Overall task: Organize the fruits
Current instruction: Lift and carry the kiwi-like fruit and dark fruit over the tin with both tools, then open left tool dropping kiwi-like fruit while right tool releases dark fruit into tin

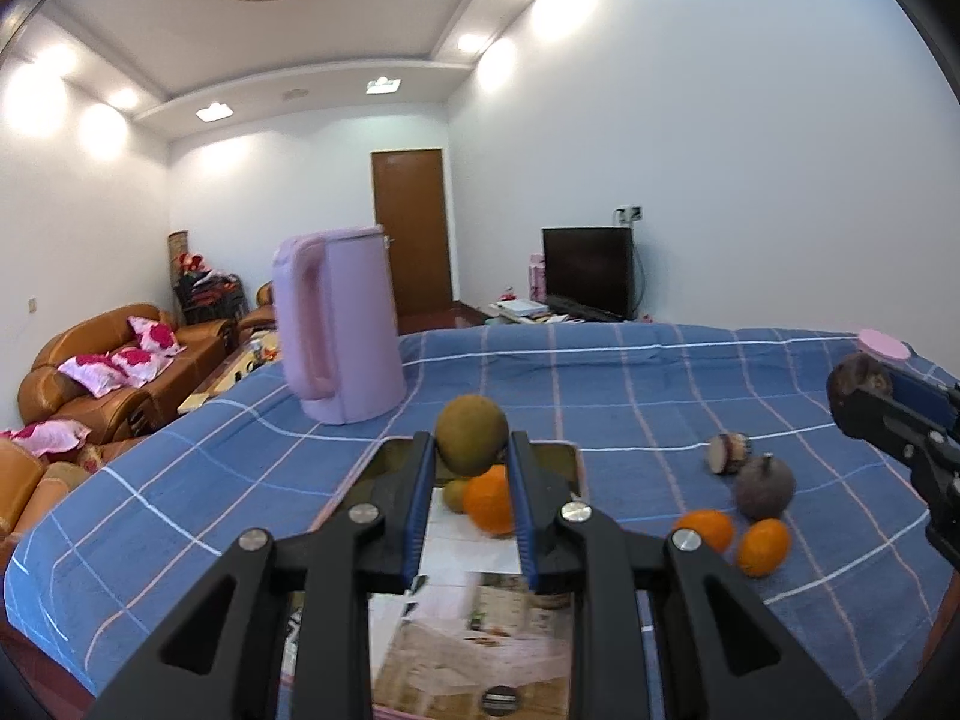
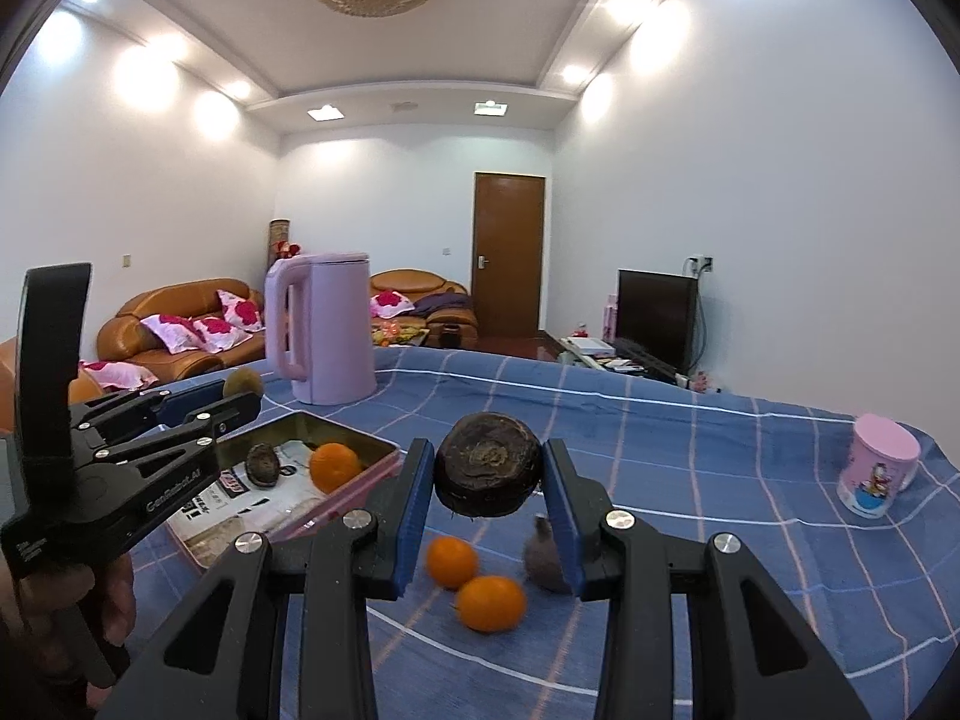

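Blue checked cloth (image 2: pixel 690 420) covers the table in a white-walled living room. The left gripper (image 1: pixel 471 450) has its blue-padded fingers (image 1: pixel 420 498) clamped on a brownish-green round fruit (image 1: pixel 471 433), held up above the tray (image 1: pixel 567 462). Below that fruit, inside the tray, lie an orange (image 1: pixel 491 498) and a second greenish fruit (image 1: pixel 455 495), touching each other on the printed paper lining.

The right gripper (image 2: pixel 489 468) has its fingers (image 2: pixel 414 516) closed on a dark, rough-skinned round fruit (image 2: pixel 487 464), lifted clear of the cloth. Under and just beyond it, near the front edge of the table, two oranges (image 2: pixel 451 561) sit just beside each other, with a purple-grey fruit (image 2: pixel 543 558) next to them, partly hidden behind the right finger. In the left wrist view a cut dark fruit piece (image 1: pixel 727 453) with a pale face lies just behind that purple-grey fruit.

From the right wrist view the tray stands to the left of the loose fruits, holding an orange and a dark brown fruit (image 2: pixel 262 464).

A pink kettle (image 2: pixel 321 330) stands upright toward the far left edge of the table, and a pink cartoon cup (image 2: pixel 876 465) stands near the right edge. Brown sofas (image 2: pixel 174 330), a wooden door (image 2: pixel 509 252) and a dark television (image 2: pixel 654 315) fill the room behind.
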{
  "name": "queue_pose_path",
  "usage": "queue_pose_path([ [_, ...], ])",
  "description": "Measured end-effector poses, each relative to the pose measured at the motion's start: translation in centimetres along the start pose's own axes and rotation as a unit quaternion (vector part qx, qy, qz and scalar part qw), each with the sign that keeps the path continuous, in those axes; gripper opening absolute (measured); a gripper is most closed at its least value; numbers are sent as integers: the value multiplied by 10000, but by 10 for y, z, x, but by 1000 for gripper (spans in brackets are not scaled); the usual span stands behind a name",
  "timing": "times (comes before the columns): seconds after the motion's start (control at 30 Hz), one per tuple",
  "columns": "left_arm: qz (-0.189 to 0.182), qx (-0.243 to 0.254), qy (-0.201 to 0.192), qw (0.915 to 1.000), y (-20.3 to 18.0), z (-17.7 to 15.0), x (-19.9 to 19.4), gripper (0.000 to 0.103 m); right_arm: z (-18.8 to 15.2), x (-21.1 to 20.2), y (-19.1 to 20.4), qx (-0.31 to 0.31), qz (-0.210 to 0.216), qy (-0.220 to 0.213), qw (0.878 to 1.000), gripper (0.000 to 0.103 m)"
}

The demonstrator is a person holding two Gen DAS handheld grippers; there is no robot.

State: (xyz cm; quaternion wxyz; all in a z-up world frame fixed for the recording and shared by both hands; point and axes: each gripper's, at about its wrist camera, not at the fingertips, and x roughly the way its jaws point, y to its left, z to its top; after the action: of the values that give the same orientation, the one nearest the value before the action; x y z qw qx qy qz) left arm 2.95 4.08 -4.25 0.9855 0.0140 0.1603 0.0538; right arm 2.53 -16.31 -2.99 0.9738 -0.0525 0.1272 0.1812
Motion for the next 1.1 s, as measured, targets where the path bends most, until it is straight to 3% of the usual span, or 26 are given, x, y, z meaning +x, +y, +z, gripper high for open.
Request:
queue_pose_path([
  [0.57,333,-350,423,9979,54,-8,28,26,10,56,54,-256,668,250,9971,39],
  [0.8,314,-360,681,9965,60,-14,37,26,9,81,83,-396,995,497,9930,39],
  [1.1,233,-426,891,9948,66,-17,43,26,-2,99,96,-404,1118,723,9903,39],
])
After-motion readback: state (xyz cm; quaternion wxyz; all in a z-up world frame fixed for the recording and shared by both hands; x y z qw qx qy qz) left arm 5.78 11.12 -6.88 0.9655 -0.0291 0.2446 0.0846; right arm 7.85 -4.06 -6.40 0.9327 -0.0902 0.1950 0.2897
